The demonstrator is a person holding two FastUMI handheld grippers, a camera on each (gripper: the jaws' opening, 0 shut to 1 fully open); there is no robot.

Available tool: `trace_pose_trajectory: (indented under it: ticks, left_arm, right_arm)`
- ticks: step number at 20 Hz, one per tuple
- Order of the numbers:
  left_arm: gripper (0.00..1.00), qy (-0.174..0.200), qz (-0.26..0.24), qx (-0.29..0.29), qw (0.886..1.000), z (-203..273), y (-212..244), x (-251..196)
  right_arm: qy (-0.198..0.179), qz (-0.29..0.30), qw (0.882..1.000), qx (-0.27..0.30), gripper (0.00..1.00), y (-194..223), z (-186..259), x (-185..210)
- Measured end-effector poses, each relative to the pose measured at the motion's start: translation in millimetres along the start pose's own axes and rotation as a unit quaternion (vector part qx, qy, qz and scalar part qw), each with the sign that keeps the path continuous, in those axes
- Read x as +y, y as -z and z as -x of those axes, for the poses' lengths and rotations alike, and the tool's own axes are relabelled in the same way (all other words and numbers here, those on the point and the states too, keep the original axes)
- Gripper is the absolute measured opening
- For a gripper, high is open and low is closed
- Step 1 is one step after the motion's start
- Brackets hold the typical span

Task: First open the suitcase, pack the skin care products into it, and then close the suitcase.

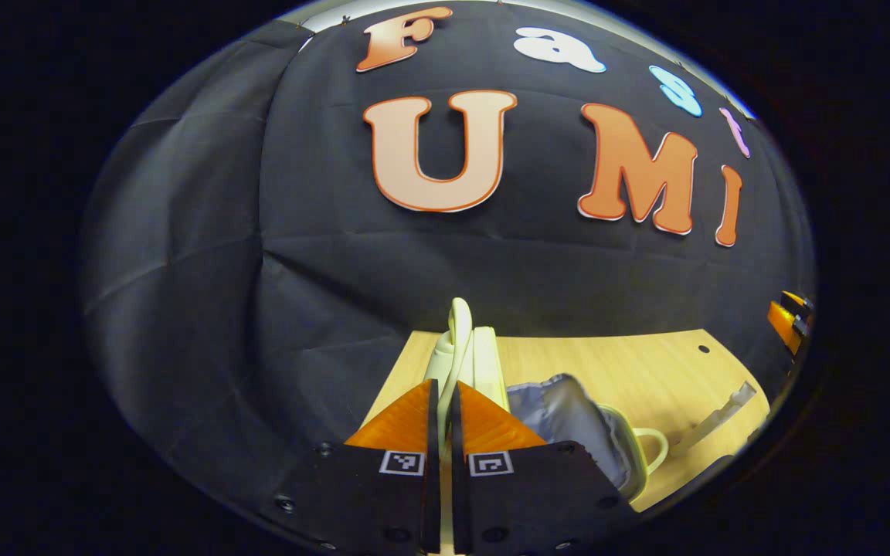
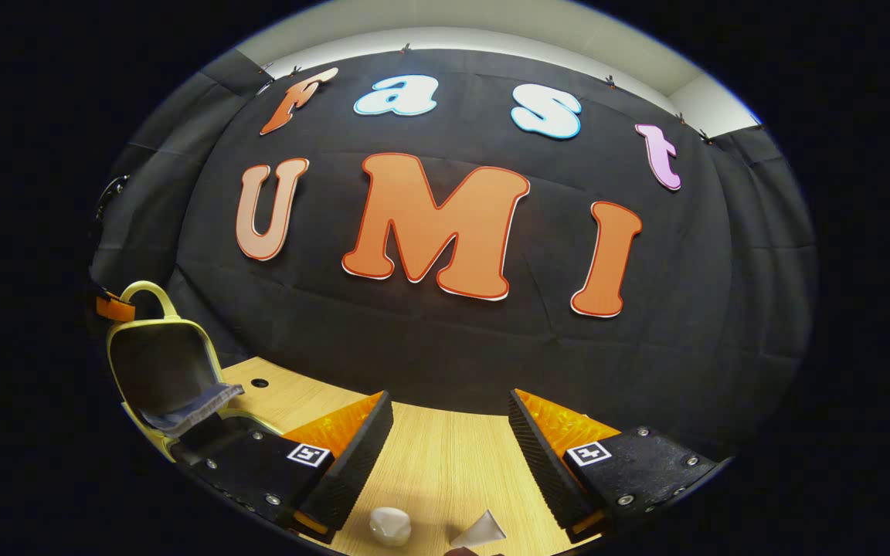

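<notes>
wooden surface (image 2: pixel 445 463) carries a stiff, light-looking suitcase (image 1: pixel 476 363); left hand-held gripper (image 1: pixel 443 401) pinches its thin lid edge straight ahead, right hand-held gripper (image 2: pixel 449 432) spread wide, empty.

In the right gripper view the suitcase (image 2: pixel 163 363) is cut off at the left edge. Two pale items (image 2: pixel 390 526), perhaps skin care products, are too small and clipped near the bottom to identify.
</notes>
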State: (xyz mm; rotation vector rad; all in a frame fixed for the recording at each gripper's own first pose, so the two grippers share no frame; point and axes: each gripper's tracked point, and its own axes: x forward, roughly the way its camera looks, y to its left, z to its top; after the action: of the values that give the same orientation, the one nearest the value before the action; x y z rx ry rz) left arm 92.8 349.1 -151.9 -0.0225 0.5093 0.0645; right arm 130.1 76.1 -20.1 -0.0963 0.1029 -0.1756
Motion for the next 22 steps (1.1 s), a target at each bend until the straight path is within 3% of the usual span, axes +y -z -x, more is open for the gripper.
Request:
trace_pose_trajectory:
  ticks: [5,9,16,19,22]
  left_arm:
    - [0.05,-0.008,0.087,0.022,0.996,-18.3,29.7,51.3]
    - [0.05,-0.023,0.158,0.051,0.986,-36.9,69.8,87.1]
    - [0.05,-0.056,0.193,0.137,0.970,-55.8,168.9,131.4]
    - [0.05,-0.077,0.170,0.166,0.968,-56.0,200.0,140.7]
    - [0.13,-0.106,0.139,0.170,0.970,-58.9,206.3,137.6]
  right_arm:
    - [0.008,0.009,1.000,0.000,0.96,-5.6,0.6,17.2]
    - [0.004,0.021,1.000,-0.001,0.95,-11.2,-0.1,33.3]
    - [-0.001,0.027,1.000,0.009,0.95,-10.3,-0.6,49.4]
    - [0.001,0.024,1.000,0.015,0.95,-7.8,0.9,45.5]
    - [0.008,0.016,1.000,0.021,0.95,-2.4,3.8,36.6]
